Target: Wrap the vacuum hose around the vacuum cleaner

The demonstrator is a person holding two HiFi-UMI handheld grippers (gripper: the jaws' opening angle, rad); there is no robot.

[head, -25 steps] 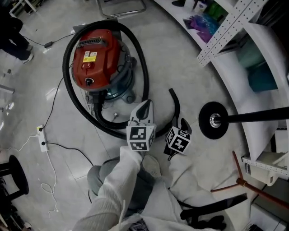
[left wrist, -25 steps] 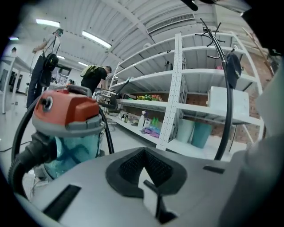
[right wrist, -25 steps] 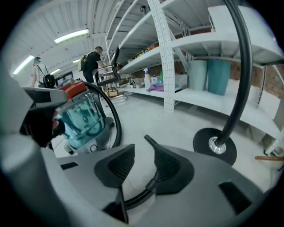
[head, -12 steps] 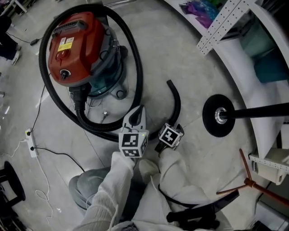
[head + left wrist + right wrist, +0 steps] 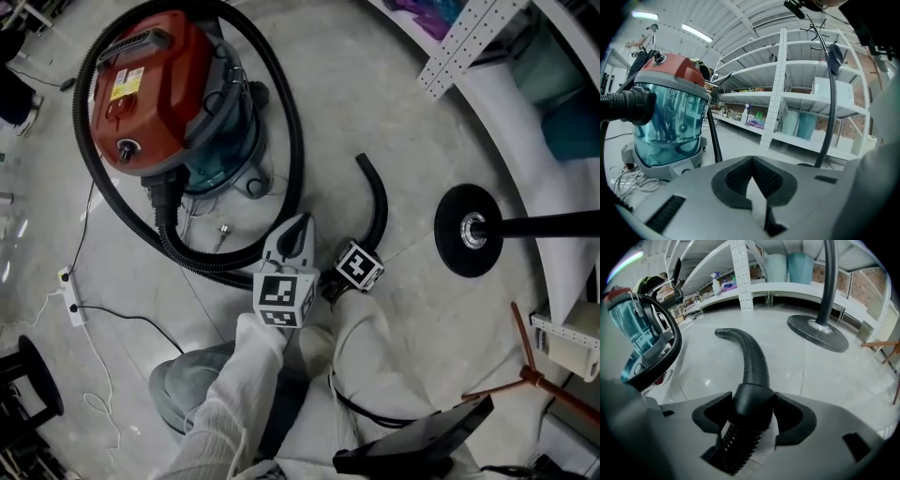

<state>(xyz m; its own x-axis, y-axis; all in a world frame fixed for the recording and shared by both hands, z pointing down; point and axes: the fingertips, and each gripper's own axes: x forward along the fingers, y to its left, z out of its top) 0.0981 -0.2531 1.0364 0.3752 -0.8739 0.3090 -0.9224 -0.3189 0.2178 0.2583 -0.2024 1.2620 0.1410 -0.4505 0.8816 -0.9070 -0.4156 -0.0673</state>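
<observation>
Right hand-held gripper [image 5: 752, 414] is caught with its jaws opening wide, the smooth black cuff of the vacuum hose [image 5: 751, 359] lying between them, ribbed section below and curved rigid end reaching out over the floor [image 5: 375, 112]. Seen from the head view, those jaws are hidden under the marker cube and a white knitted sleeve [image 5: 234, 394]. Left hand-held gripper [image 5: 752, 180] is closed on nothing, its ridged pads meeting, just beside the hose's lower arc. The corrugated hose already loops around the vacuum cleaner [image 5: 155, 84], a red-lidded canister with a translucent teal body, its top cut off by the frame's edge. Bare polished floor lies open between the hose end and a round black stand base [image 5: 472, 230]; white perforated shelving [image 5: 469, 37] lines the far side.
</observation>
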